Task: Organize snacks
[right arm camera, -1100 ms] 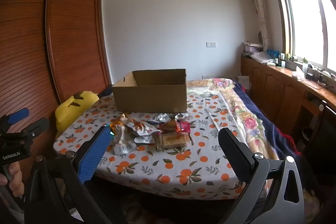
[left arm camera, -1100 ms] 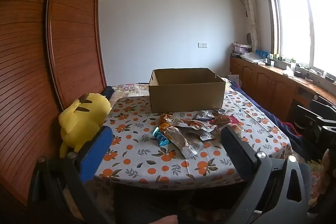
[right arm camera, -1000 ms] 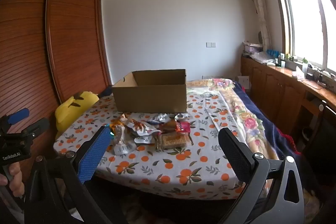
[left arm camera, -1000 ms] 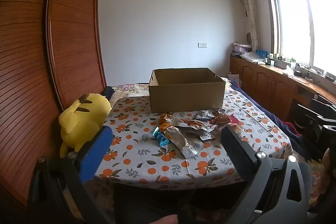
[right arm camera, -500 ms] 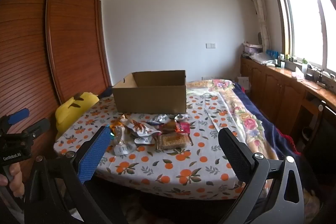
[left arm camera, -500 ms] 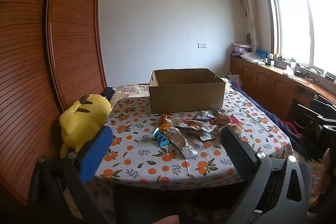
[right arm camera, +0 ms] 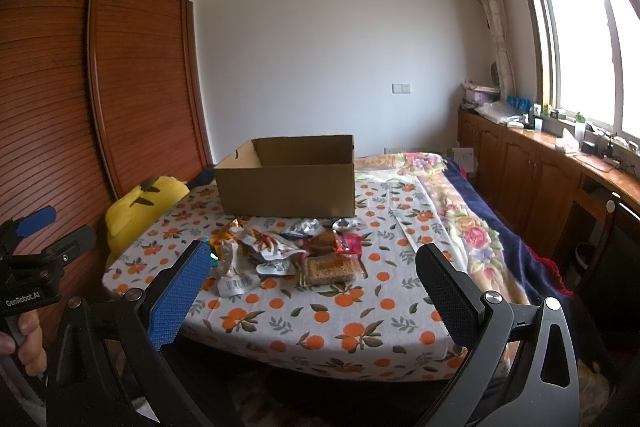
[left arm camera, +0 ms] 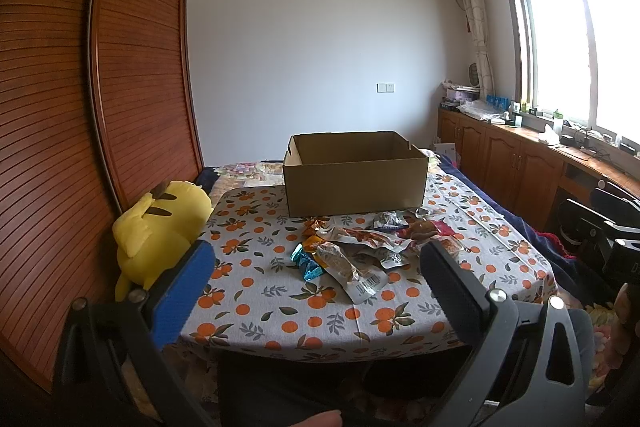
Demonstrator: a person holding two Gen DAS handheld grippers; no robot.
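A heap of snack packets [left arm camera: 360, 247] [right arm camera: 280, 255] lies on the table with the orange-print cloth [left arm camera: 280, 311] [right arm camera: 360, 323], in front of an open brown cardboard box [left arm camera: 352, 179] [right arm camera: 288, 183]. Among the packets are a blue foil one [left arm camera: 306, 263] and a clear pack of brown biscuits [right arm camera: 332, 269]. My left gripper [left arm camera: 316, 267] hangs open short of the table's near edge, nothing between its fingers. My right gripper [right arm camera: 312, 269] is open too, also held back from the table. The left gripper [right arm camera: 32, 259] also shows at the far left of the right wrist view, in a hand.
A yellow plush toy [left arm camera: 160, 227] [right arm camera: 140, 207] sits at the table's left side against the wooden wardrobe [left arm camera: 80, 147]. Wooden cabinets [left arm camera: 520, 163] run under the window on the right. A flowered and dark blue blanket [right arm camera: 480, 227] covers the table's right part.
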